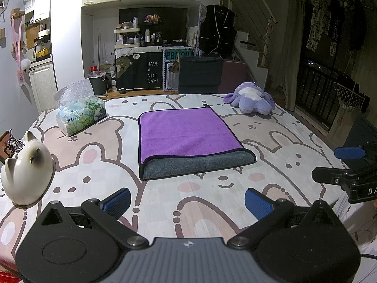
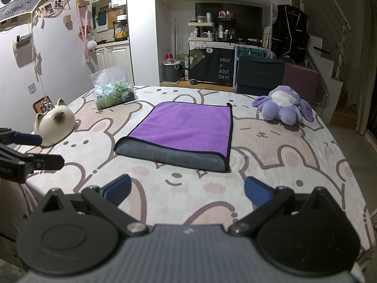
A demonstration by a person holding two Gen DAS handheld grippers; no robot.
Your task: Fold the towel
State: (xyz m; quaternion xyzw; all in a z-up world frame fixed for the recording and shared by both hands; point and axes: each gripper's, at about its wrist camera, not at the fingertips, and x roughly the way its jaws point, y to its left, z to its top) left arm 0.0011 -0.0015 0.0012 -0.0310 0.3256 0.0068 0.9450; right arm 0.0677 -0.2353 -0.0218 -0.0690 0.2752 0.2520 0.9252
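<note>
The towel [image 1: 188, 139] lies folded once mid-worktop [image 1: 212, 202], purple over grey, the rounded fold nearest us, so that's the edge to lift next (my guess). Left hand-held gripper [image 1: 187, 201] and right hand-held gripper [image 2: 187, 189] hover short of it, jaws wide, empty. Tissue pack [image 1: 81, 115], cat figurine [image 1: 26, 167] and plush [image 1: 251, 100] sit well off the towel, room all around

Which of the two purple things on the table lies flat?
The towel, folded at centre with its grey side showing; the purple plush sits lumpy at the far right corner.
</note>
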